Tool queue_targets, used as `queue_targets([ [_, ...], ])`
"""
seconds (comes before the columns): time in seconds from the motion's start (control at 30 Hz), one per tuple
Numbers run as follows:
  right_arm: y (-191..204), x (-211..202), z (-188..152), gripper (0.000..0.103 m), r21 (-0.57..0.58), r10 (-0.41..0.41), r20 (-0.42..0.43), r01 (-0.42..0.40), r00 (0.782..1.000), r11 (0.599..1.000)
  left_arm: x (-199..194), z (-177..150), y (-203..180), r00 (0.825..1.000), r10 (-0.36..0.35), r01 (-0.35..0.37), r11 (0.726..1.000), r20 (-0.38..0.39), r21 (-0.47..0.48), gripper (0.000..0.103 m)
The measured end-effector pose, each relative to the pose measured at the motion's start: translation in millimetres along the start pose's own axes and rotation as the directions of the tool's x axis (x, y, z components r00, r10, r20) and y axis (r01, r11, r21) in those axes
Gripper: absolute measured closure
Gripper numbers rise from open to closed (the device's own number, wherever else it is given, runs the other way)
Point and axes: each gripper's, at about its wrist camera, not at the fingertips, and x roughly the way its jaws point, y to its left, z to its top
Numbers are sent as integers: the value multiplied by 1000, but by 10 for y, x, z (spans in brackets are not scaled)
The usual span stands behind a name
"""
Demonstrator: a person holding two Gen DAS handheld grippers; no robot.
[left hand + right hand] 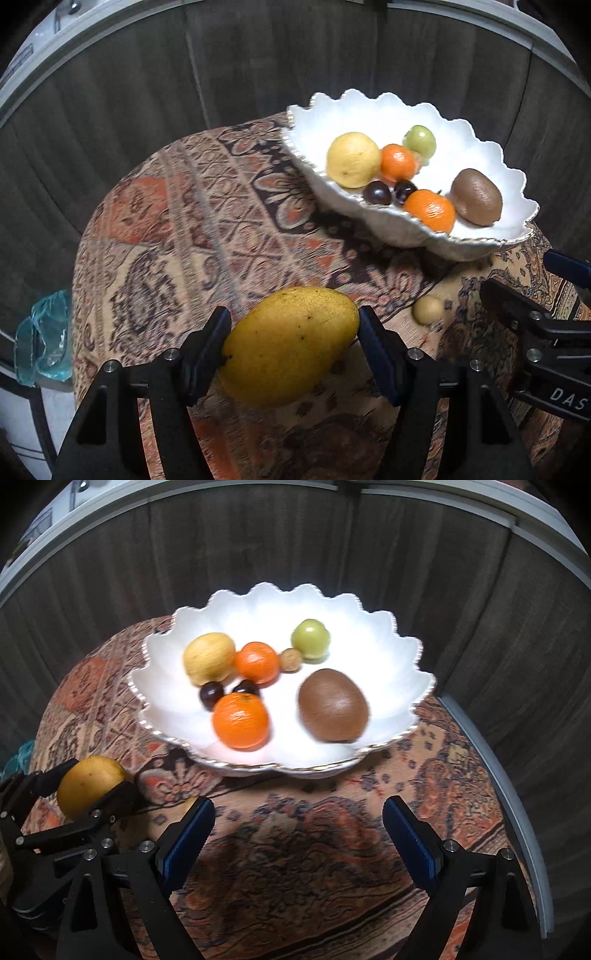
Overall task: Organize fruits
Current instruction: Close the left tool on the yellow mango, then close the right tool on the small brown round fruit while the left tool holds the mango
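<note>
A yellow mango [288,347] is lifted a little above the patterned cloth, with my left gripper [292,317] shut on its two sides; the same mango [88,781] shows at the left edge of the right wrist view. The white scalloped bowl [373,114] [258,602] stands behind it to the right. It holds a yellow fruit [208,657], two oranges [240,720], a green fruit [310,638], a brown kiwi [332,705], two dark cherries and a small tan nut. A small beige ball [427,309] lies on the cloth. My right gripper [299,834] is open with nothing between its fingers, in front of the bowl.
The round table wears an orange and brown patterned cloth [184,221], whose edge drops off at the left and right. Dark wood panelling [480,609] rises close behind the bowl. A crumpled blue-green plastic thing [48,332] sits beyond the table's left edge.
</note>
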Motion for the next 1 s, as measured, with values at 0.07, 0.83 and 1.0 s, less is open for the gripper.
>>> queue_targets([
  [0.07,75,12,-6,10,-17,10,-2,-10,1000,1000,-24,-42,85,1000,9,-9,1000,-1,-14,34],
  [0.83,528,459,-34,64,-48,89,-108,-94,990,994,-28,-142,517,1000,29,-28,994,11,-105,34],
  [1.0,576,438,-57,78,-68,105,-105,-112,989,991,-41,-135,520,1000,28,-26,994,13,-105,34],
])
